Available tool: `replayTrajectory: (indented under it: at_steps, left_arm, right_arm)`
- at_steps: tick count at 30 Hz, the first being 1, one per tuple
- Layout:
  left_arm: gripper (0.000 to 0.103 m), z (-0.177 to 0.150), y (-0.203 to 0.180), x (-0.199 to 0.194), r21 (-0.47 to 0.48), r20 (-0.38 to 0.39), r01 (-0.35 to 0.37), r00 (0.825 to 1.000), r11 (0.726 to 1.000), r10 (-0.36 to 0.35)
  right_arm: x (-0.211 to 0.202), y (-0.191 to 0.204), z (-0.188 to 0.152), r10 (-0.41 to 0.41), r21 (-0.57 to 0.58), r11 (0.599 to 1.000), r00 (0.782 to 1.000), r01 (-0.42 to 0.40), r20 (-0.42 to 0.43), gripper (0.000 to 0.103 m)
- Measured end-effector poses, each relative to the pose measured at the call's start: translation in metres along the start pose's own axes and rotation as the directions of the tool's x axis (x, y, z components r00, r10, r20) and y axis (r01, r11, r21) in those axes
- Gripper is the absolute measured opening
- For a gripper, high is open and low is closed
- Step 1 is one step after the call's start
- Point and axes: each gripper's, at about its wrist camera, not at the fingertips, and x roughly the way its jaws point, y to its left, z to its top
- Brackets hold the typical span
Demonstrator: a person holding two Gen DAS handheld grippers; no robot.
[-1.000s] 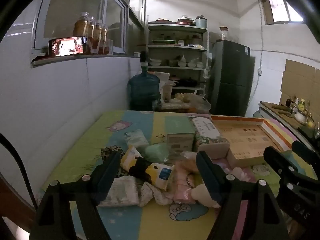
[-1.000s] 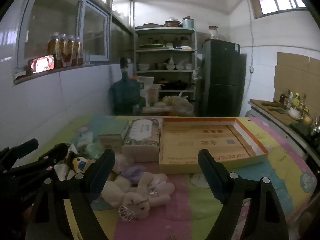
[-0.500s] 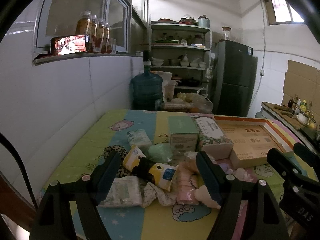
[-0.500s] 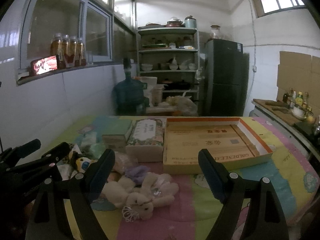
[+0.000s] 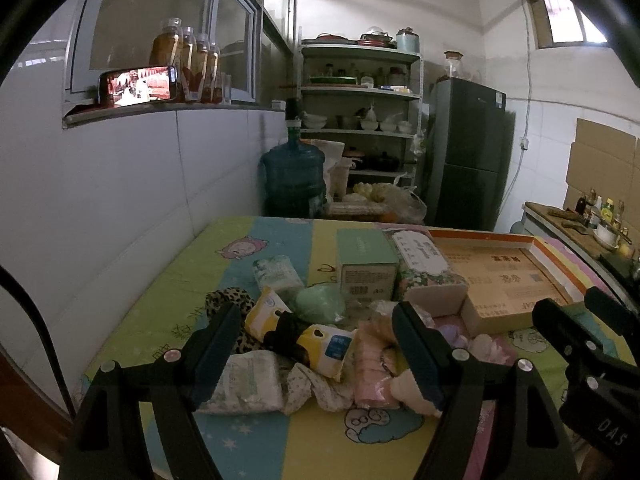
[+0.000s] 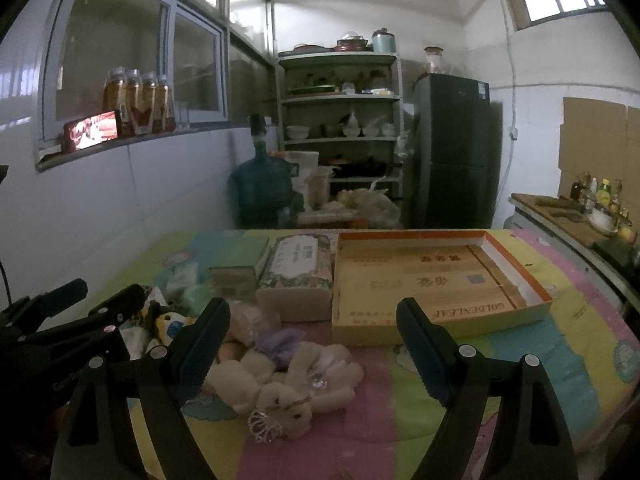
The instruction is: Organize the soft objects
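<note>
I had both grippers poised over the near edge of the cartoon-print mat, neither touching anything. My left gripper stood with its jaws spread wide and nothing between the pads; through the gap I looked down on the heap of soft things. In that heap lay a yellow and white plush toy with a black middle, a pale printed tissue pack at the near left, a crumpled patterned cloth just beside it, a pink soft bundle against the inner side of the right finger, a leopard-print piece behind the left finger, and a light green soft lump further back. A small wrapped tissue pack lay apart from the pile, towards the wall.

My right gripper was likewise spread wide and empty. Between its fingers lay a cream plush rabbit with a small silver crown at its near end, and a lilac soft piece touching it behind.

Beyond the heap stood a green box, a floral tissue box just beside it, and next to that a shallow orange-rimmed cardboard tray, bare inside. The picture from the right wrist was somewhat blurred.
</note>
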Motion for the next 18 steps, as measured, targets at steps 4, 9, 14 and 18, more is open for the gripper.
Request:
replayTrajectory:
  at_steps: [4,9,14,18]
  left_arm:
    - [0.078,-0.0004,-0.0002,0.0001,0.0,-0.001,0.001,1.0,1.0,-0.001]
    - [0.078,-0.001,-0.0001,0.0048,-0.003,-0.008,0.002,1.0,1.0,-0.002]
    - [0.078,-0.0016,0.0012,0.0057,-0.005,-0.01,0.003,1.0,1.0,-0.003]
    - [0.078,-0.0011,0.0013,0.0055,-0.005,-0.011,0.003,1.0,1.0,-0.003]
  right_arm:
    - [0.0036,-0.0018,-0.0019,0.01,0.001,1.0,1.0,-0.01,-0.005,0.086]
    - [0.0063,-0.0008,-0.0038,0.019,0.0,1.0,1.0,-0.019,-0.012,0.086]
    - [0.008,-0.0006,-0.0055,0.025,-0.001,1.0,1.0,-0.025,-0.016,0.086]
    - [0.0096,0.0013,-0.0046,0.028,-0.002,1.0,0.999,-0.029,-0.019,0.086]
